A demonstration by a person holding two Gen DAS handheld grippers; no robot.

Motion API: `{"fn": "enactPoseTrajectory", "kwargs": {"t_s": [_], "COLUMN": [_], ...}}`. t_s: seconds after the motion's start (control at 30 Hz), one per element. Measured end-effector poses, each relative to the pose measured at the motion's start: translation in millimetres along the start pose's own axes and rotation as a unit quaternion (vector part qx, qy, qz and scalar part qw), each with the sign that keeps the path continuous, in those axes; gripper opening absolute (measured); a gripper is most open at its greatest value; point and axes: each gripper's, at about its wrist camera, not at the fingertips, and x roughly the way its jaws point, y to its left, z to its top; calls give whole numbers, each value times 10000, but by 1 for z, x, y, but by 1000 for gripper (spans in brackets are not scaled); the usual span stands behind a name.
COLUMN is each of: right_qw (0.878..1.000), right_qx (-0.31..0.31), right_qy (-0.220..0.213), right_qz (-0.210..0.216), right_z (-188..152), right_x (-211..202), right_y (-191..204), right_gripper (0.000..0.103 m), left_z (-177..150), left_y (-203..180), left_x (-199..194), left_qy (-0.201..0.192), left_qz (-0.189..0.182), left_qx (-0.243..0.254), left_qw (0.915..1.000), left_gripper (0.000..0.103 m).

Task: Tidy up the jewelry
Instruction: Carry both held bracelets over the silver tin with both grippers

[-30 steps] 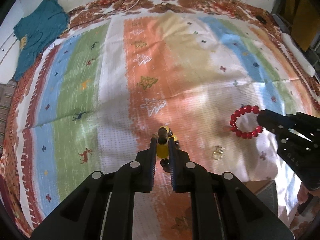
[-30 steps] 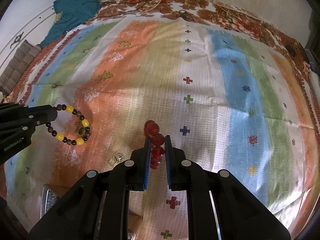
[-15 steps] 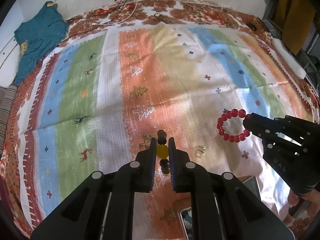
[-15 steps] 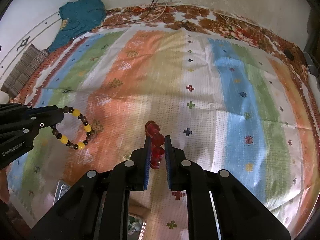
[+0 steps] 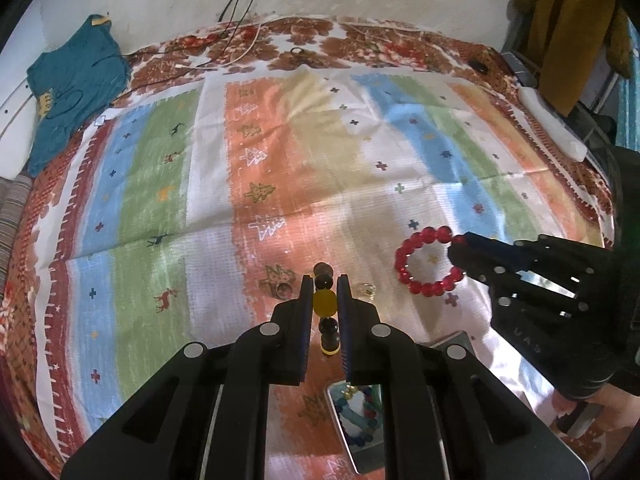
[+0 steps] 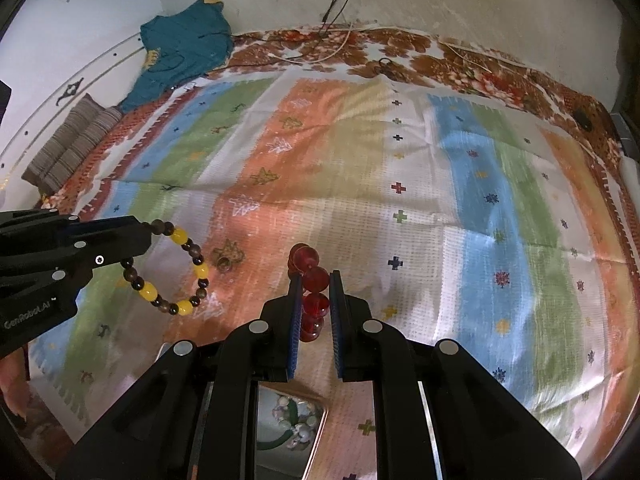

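Observation:
My left gripper [image 5: 325,286] is shut on a brown and yellow bead bracelet [image 5: 325,304] and holds it above the striped cloth; the bracelet also shows as a ring in the right wrist view [image 6: 168,268]. My right gripper [image 6: 313,284] is shut on a red bead bracelet [image 6: 314,284], which shows in the left wrist view [image 5: 426,262] hanging from the right gripper [image 5: 460,246]. A metal box with beaded jewelry [image 5: 354,408] lies below both grippers, also in the right wrist view [image 6: 288,420]. A dark ring [image 5: 282,290] and a pale ring [image 5: 366,289] lie on the cloth.
The striped cloth [image 5: 280,160] covers a bed. A teal shirt [image 5: 72,88] lies at the far left. Cables [image 5: 240,52] lie at the far edge by the wall. A striped cushion [image 6: 68,144] sits left. A white remote-like object [image 5: 552,128] lies at the right edge.
Both grippers have risen and pulled back with their bracelets. The metal jewelry box has come into view below them, and more of the wall shows.

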Motion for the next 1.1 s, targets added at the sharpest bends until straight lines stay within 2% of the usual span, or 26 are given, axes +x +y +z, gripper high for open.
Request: {"fn": "enactPoseTrajectory", "kwargs": {"t_s": [0.37, 0.63, 1.1], "right_qw": [9997, 9995, 9989], "right_qx": [-23, -97, -264], "right_qy": [-209, -313, -377], "right_qz": [136, -10, 28], "right_z": [-6, -13, -33], "right_x": [-23, -35, -57], "right_y": [6, 10, 22], "right_gripper": [14, 14, 14], "left_z": [-13, -20, -37], "left_y": [-9, -14, -24], "left_x": [-19, -33, -51], "left_qy": [-122, -242, -373], "left_qz": [-155, -249, -393], "left_qx": [96, 150, 238], "left_qw": [9998, 9993, 9982], "left_gripper": [11, 11, 11]}}
